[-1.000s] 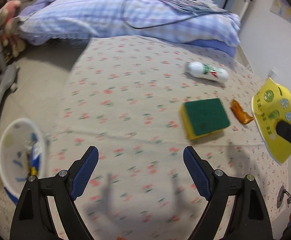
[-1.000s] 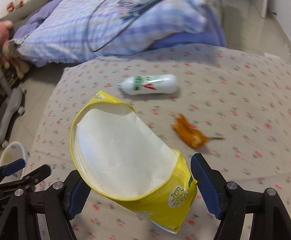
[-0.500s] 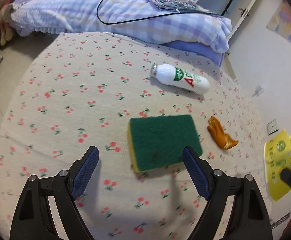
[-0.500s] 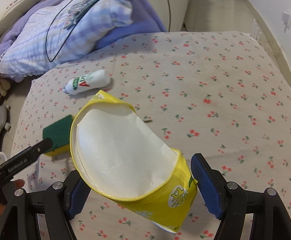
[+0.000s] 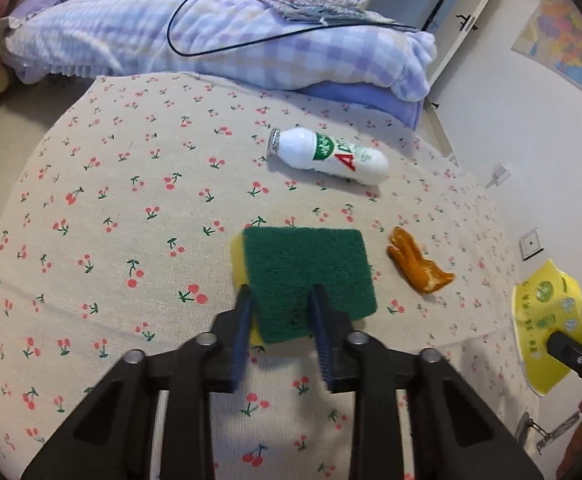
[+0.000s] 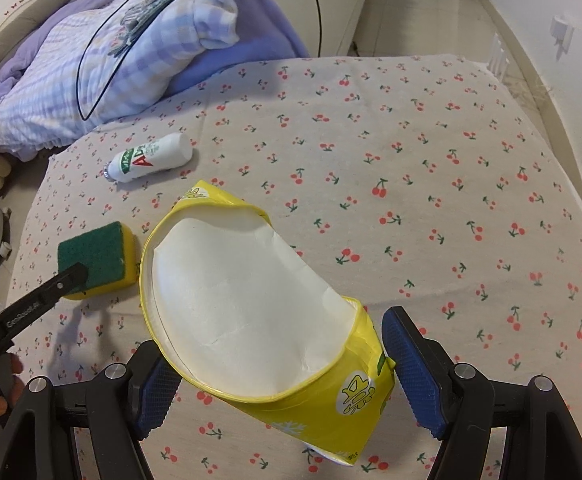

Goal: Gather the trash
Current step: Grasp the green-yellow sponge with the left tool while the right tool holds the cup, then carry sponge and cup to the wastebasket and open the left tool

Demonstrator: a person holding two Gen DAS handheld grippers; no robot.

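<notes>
Green-topped sponge (image 5: 307,280) looks soft and light; left gripper (image 5: 281,312) pinches its near edge, right gripper (image 6: 287,364) clamps the flimsy yellow paper cup (image 6: 259,312).

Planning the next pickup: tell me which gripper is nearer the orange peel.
Left. The left gripper is shut on the sponge, right beside the orange peel. The right gripper holds the yellow paper cup off past the cloth's edge, farther from it.
</notes>
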